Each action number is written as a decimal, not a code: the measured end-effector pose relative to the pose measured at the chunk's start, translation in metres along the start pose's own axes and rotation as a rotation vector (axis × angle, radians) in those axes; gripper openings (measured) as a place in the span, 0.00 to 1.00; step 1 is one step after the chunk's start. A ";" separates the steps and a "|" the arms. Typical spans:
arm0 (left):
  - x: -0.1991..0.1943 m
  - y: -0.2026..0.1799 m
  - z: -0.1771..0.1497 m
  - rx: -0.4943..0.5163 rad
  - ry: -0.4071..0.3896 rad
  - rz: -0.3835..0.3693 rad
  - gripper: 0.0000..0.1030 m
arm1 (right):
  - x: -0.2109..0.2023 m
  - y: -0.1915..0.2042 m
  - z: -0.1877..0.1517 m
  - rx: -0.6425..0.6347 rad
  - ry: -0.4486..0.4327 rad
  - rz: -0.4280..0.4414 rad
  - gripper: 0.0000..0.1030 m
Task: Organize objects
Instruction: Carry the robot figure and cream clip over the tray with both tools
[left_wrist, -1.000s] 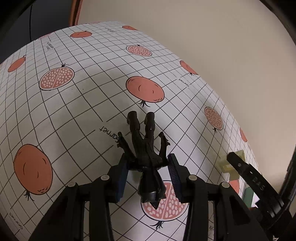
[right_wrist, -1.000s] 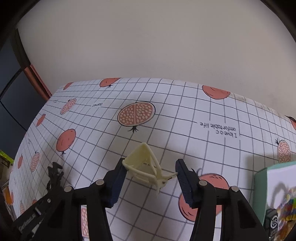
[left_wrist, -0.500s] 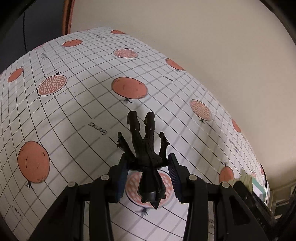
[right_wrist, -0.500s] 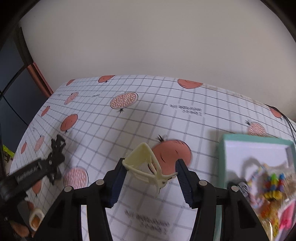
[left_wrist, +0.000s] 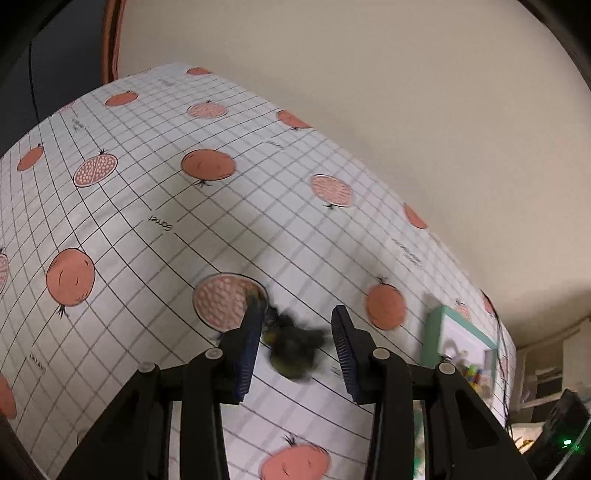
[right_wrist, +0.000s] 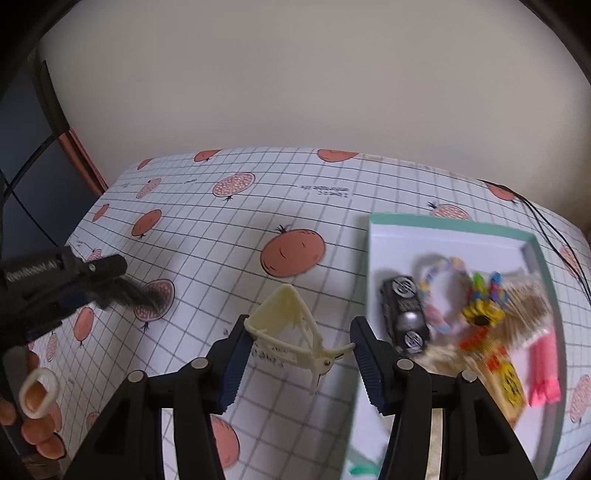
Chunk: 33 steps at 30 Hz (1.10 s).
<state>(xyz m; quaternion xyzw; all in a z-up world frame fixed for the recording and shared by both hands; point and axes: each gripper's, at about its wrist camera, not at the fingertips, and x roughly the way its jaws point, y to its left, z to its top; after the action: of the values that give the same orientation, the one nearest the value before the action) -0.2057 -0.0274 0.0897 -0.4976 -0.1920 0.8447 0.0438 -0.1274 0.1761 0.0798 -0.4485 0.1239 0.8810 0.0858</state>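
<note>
Left wrist view: low over the tablecloth (left_wrist: 155, 221), facing the wall, angled right. Right wrist view: higher, tilted down, close above the tray (right_wrist: 447, 223). Shared between both: tablecloth, tray (left_wrist: 432, 332), wall, left gripper (right_wrist: 85, 284).

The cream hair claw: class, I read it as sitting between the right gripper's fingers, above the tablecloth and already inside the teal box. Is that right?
Not quite. The cream hair claw is between the fingers of the right gripper, but it is not inside the teal box. The right wrist view shows it over the tablecloth, left of the box's edge.
</note>
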 end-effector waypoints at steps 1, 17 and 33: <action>-0.004 -0.004 -0.002 0.003 -0.002 -0.007 0.38 | -0.005 -0.002 -0.003 0.001 -0.002 0.000 0.55; -0.010 -0.011 -0.043 0.094 0.027 0.074 0.26 | -0.050 -0.056 -0.027 0.057 -0.021 0.003 0.55; 0.045 -0.033 -0.070 0.209 0.093 0.139 0.44 | -0.053 -0.092 -0.023 0.137 -0.005 -0.002 0.55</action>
<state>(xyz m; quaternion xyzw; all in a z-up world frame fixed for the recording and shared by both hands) -0.1720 0.0344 0.0347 -0.5411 -0.0657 0.8371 0.0460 -0.0543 0.2544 0.0970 -0.4396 0.1835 0.8714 0.1174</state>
